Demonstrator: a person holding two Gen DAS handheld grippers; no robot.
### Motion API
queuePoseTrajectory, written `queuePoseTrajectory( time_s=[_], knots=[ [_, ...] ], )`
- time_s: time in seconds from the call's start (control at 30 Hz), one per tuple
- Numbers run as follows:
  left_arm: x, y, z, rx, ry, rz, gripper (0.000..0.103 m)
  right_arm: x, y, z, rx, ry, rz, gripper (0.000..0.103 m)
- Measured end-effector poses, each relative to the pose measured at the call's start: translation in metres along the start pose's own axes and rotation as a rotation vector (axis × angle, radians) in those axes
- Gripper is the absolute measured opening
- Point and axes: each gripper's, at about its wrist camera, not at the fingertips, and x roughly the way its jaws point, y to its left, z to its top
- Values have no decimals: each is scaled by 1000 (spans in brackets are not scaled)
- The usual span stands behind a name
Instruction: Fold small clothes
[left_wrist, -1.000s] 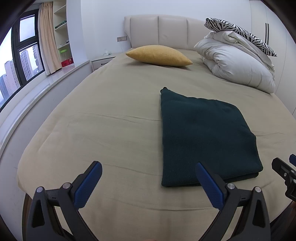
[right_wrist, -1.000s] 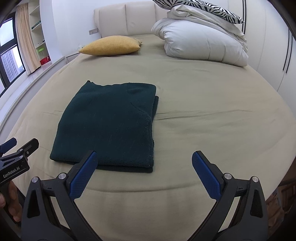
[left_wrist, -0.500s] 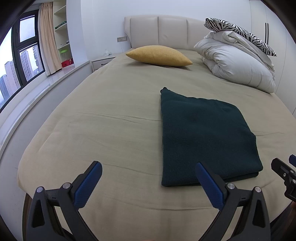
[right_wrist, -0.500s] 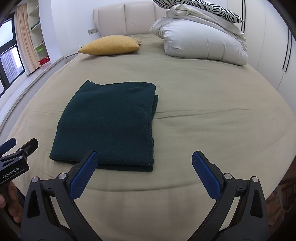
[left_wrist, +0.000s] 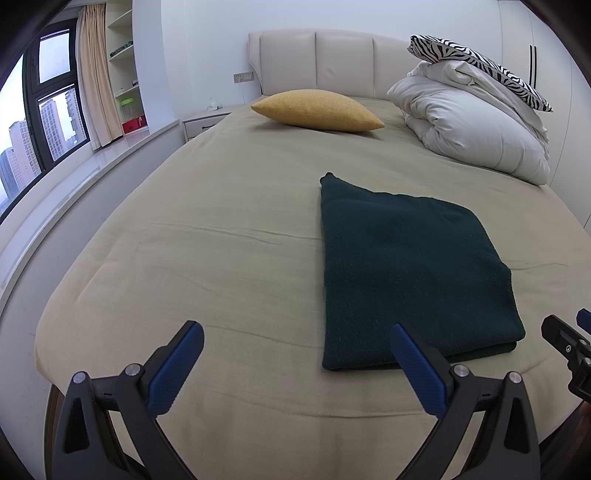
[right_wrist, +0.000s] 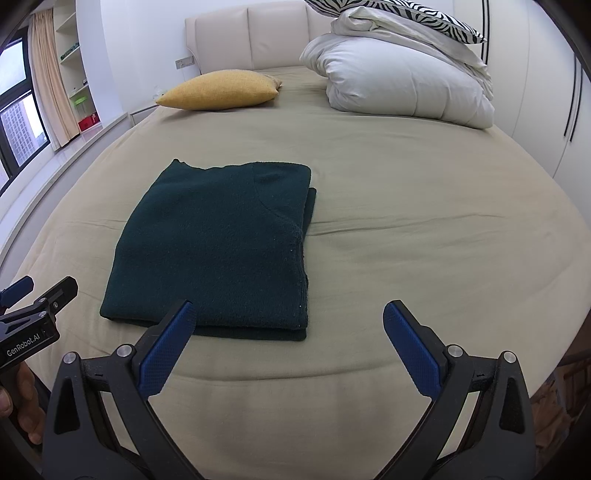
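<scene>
A dark green knit garment (left_wrist: 410, 266) (right_wrist: 221, 243) lies folded into a flat rectangle on the beige bed (left_wrist: 221, 236) (right_wrist: 424, 221), near its front edge. My left gripper (left_wrist: 295, 354) hovers open above the bed's front edge, left of the garment's near corner, with nothing between its blue pads. Over the front edge my right gripper (right_wrist: 288, 332) is also open and empty, its left pad just before the garment's near edge. Each gripper shows at the side of the other's view.
A yellow cushion (left_wrist: 317, 110) (right_wrist: 221, 90) lies near the headboard. A bundled white duvet (left_wrist: 472, 133) (right_wrist: 406, 81) with a zebra-striped pillow (left_wrist: 476, 66) on top sits at the back right. A window ledge (left_wrist: 74, 177) runs along the bed's left side.
</scene>
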Motion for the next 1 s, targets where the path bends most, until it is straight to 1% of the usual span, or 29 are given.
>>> queuePoseTrajectory(
  time_s=[1.0],
  knots=[
    [0,-1,0,2,2,-2,103,0,2,-1,5,1,0,103]
  ],
)
